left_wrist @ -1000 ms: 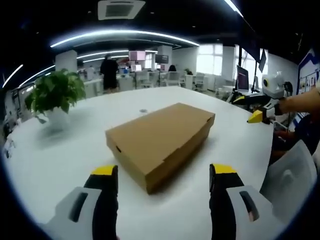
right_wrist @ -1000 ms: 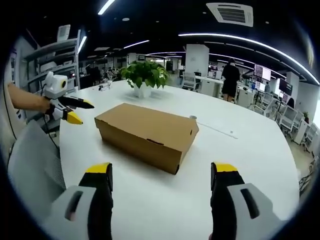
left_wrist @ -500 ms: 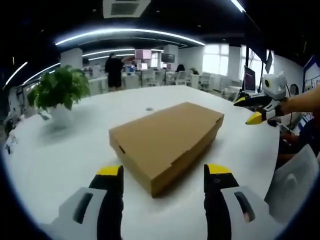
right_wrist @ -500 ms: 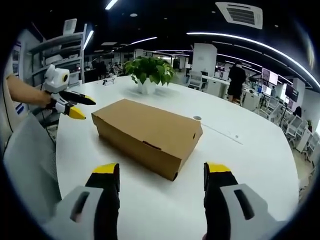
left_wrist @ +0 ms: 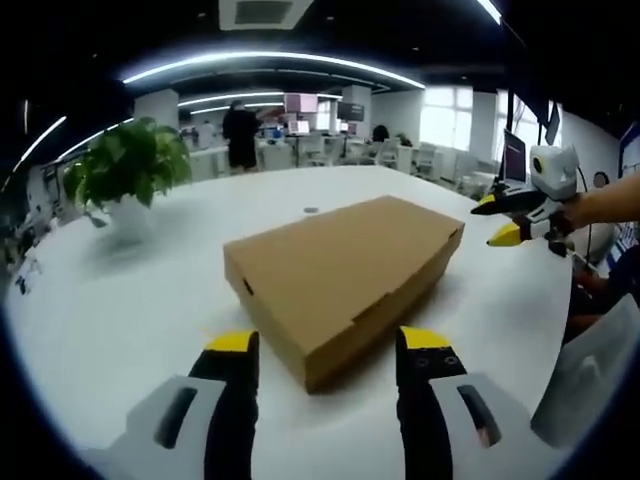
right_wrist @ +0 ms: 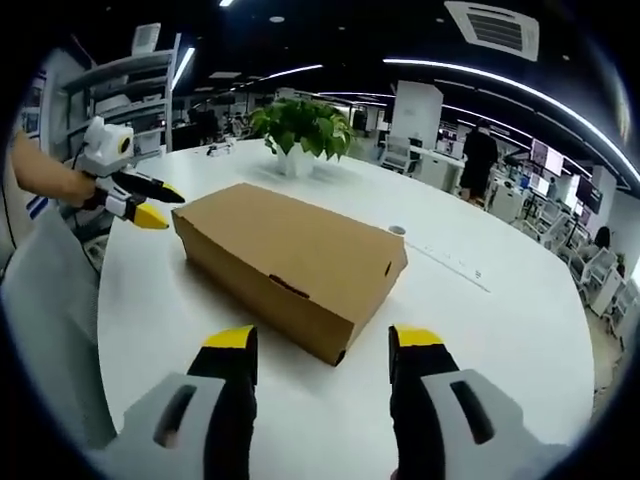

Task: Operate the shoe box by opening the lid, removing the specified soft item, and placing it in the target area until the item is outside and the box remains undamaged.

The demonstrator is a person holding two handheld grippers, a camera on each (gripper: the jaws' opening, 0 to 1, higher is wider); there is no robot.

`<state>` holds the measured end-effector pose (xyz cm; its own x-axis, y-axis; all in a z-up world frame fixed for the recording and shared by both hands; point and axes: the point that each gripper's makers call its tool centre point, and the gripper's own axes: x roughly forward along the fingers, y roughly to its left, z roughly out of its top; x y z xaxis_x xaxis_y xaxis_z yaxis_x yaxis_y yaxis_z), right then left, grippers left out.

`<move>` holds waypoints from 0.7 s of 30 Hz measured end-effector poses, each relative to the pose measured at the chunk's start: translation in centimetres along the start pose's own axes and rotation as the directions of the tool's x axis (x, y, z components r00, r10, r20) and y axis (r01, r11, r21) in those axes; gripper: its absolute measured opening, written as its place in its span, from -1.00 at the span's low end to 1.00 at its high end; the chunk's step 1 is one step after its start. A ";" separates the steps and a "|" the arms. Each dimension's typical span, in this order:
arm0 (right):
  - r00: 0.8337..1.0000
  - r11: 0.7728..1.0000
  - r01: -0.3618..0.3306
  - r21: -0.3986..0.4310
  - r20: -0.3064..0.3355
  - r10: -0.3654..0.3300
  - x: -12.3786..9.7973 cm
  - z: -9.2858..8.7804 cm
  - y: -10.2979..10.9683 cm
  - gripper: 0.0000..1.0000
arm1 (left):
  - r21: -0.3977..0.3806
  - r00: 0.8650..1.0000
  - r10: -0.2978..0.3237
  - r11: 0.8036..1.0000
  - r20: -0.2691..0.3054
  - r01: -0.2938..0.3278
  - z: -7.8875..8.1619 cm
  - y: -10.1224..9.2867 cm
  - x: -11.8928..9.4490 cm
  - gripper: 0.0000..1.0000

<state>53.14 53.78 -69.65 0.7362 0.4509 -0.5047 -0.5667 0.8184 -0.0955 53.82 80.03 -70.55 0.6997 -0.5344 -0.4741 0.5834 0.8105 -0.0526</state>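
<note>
In an open-plan office, a round white table [left_wrist: 90,330] carries a potted plant [left_wrist: 125,180] near its far edge and, at its middle, a closed brown cardboard shoe box [left_wrist: 340,270], lid down and undamaged as far as can be seen. Two hand-held grippers face it from opposite ends. The left gripper [left_wrist: 328,345], jaws spread and empty, hangs just short of one short end, the box's long axis running away from it and slightly to the right. The right gripper [right_wrist: 322,342], also spread wide with nothing between its jaws, points at the opposite corner, where the box stretches back toward the upper left. Each tool shows small in the other's view, well back beside the far end. Both look about equally near their own corner; the small slot on the long side wall faces the right gripper, so lifting the lid would likely begin along that edge. The soft item inside cannot be seen.
</note>
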 end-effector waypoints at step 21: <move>0.998 0.998 -0.050 0.030 -0.038 0.052 3.8 -0.3 -0.7 -0.14 | -0.031 0.999 0.026 0.999 -0.027 -0.027 -0.5 0.1 1.9 -0.02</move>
<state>56.23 54.87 -71.75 0.6912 0.4784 -0.5416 -0.5918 0.8048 -0.0444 55.01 79.24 -71.85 0.7033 -0.5068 -0.4985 0.5516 0.8314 -0.0670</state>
